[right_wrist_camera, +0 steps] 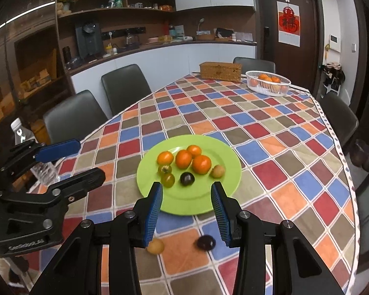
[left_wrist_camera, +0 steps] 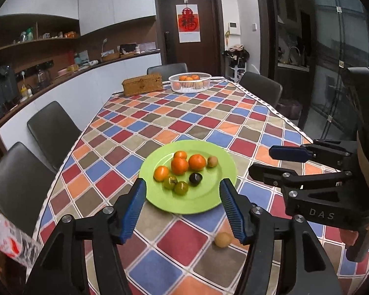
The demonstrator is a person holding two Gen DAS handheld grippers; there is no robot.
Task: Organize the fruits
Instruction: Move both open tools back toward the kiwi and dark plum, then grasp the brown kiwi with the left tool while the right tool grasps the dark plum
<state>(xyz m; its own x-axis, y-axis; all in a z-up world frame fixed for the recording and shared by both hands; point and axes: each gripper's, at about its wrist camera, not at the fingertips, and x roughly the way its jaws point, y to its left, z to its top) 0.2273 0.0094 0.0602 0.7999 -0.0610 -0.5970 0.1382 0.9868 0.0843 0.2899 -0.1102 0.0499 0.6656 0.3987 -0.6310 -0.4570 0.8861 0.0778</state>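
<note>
A green plate (left_wrist_camera: pixel 204 204) (right_wrist_camera: pixel 192 206) on the checked tablecloth holds several fruits: orange ones (left_wrist_camera: pixel 179 165) (right_wrist_camera: pixel 201 164), two green ones (left_wrist_camera: pixel 181 188) (right_wrist_camera: pixel 167 180), a dark plum (left_wrist_camera: pixel 195 179) (right_wrist_camera: pixel 187 179) and a tan fruit (left_wrist_camera: pixel 212 161) (right_wrist_camera: pixel 218 171). A loose tan fruit (left_wrist_camera: pixel 223 239) (right_wrist_camera: pixel 155 246) lies on the cloth in front of the plate. A loose dark plum (right_wrist_camera: pixel 206 242) lies beside it. My left gripper (left_wrist_camera: pixel 183 209) (right_wrist_camera: pixel 91 159) is open and empty above the plate's near edge. My right gripper (right_wrist_camera: pixel 187 211) (left_wrist_camera: pixel 260 159) is open and empty too.
A white basket (left_wrist_camera: pixel 190 82) (right_wrist_camera: pixel 268 83) with oranges and a wicker box (left_wrist_camera: pixel 142 84) (right_wrist_camera: pixel 220 71) stand at the table's far end. Dark chairs (left_wrist_camera: pixel 53 132) line the left side. A plastic bottle (right_wrist_camera: pixel 34 152) stands at the near left edge.
</note>
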